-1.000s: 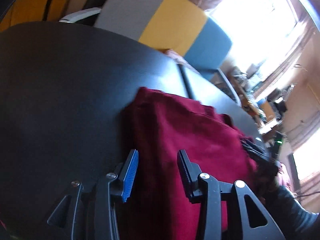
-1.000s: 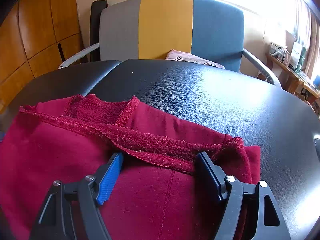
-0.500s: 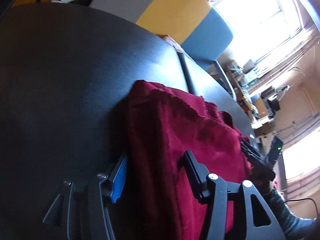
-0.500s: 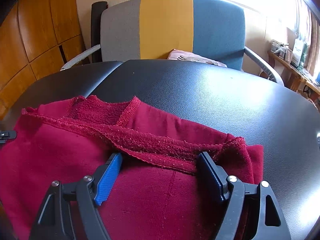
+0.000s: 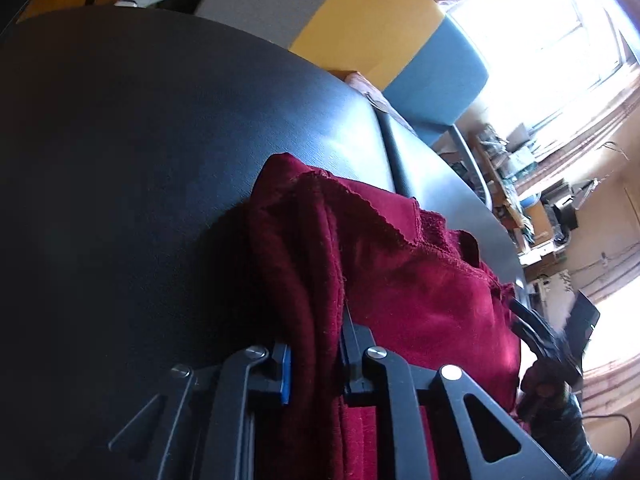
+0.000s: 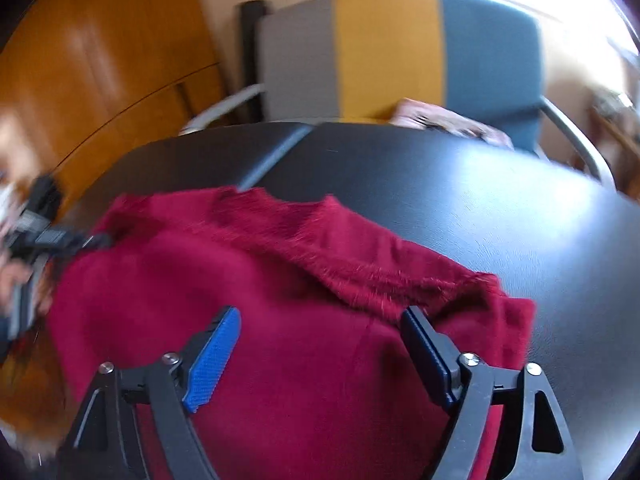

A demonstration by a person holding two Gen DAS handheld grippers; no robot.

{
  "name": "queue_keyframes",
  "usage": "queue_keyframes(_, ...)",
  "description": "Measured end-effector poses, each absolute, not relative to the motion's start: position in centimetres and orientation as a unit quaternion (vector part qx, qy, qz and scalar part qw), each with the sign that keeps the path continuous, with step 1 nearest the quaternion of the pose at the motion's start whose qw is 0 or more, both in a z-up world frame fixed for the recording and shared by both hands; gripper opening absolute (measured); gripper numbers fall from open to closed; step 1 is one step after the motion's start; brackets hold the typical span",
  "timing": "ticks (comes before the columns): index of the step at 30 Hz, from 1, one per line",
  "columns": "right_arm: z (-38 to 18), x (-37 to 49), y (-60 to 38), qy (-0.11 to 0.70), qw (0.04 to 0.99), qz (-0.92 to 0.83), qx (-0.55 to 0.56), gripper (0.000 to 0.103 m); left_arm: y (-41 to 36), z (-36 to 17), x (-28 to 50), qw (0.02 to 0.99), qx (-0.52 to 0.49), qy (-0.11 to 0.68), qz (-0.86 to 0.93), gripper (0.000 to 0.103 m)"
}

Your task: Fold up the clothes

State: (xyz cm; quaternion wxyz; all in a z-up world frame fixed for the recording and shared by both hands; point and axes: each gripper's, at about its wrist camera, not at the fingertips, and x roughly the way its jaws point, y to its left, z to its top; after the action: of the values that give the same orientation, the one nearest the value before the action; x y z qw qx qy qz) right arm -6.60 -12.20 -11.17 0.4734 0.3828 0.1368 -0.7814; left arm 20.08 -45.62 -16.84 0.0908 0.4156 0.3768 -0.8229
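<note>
A dark red fleece garment (image 5: 420,280) lies bunched on the black table (image 5: 140,160). My left gripper (image 5: 316,344) is at the garment's left edge, its jaws closing with a thick fold pinched between the pads. Across the cloth in the same view the other gripper (image 5: 540,340) shows in a gloved hand. In the right wrist view, which is blurred, the garment (image 6: 300,272) spreads under my right gripper (image 6: 320,344), whose jaws stand wide open just above the cloth near its fuzzy hem, gripping nothing. The left gripper (image 6: 60,236) shows at the cloth's far left corner.
Behind the table (image 6: 480,200) stands a chair (image 6: 392,48) with grey, yellow and blue panels and a pinkish cloth (image 6: 452,120) on its seat. Wooden panelling (image 6: 100,80) is at the left. Cluttered shelves (image 5: 520,184) sit under bright windows.
The left jaws have gone from open astride the garment's edge to pinched on a fold of it. The right gripper has risen a little and stayed open.
</note>
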Motion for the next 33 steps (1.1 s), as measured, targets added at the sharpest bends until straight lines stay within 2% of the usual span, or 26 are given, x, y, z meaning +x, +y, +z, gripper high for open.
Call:
queue_keyframes(6, -10.0, -4.0, -9.7, 0.209, 0.516, -0.739, 0.380, 0.067, -46.9, -15.1, 21.1, 0.110, 0.412, 0.371, -0.825, 0.015)
queue_keyframes(10, -11.5, -3.6, -8.9, 0.231, 0.512, -0.727, 0.394, 0.061, -46.8, -14.0, 21.8, 0.105, 0.408, 0.373, -0.826, 0.015)
queue_keyframes(22, -14.2, -4.7, -7.8, 0.196, 0.509, -0.738, 0.398, 0.064, -42.3, -7.6, 21.1, -0.008, 0.315, 0.480, -0.819, 0.015)
queue_keyframes(27, -14.5, -4.8, -7.5, 0.160, 0.515, -0.746, 0.391, 0.064, -38.5, -4.7, 17.4, -0.047, 0.302, 0.498, -0.812, 0.015)
queue_keyframes(33, -14.9, -4.5, -6.7, 0.119, 0.522, -0.756, 0.376, 0.064, -32.9, -3.6, 10.0, -0.058, 0.351, 0.502, -0.789, 0.015)
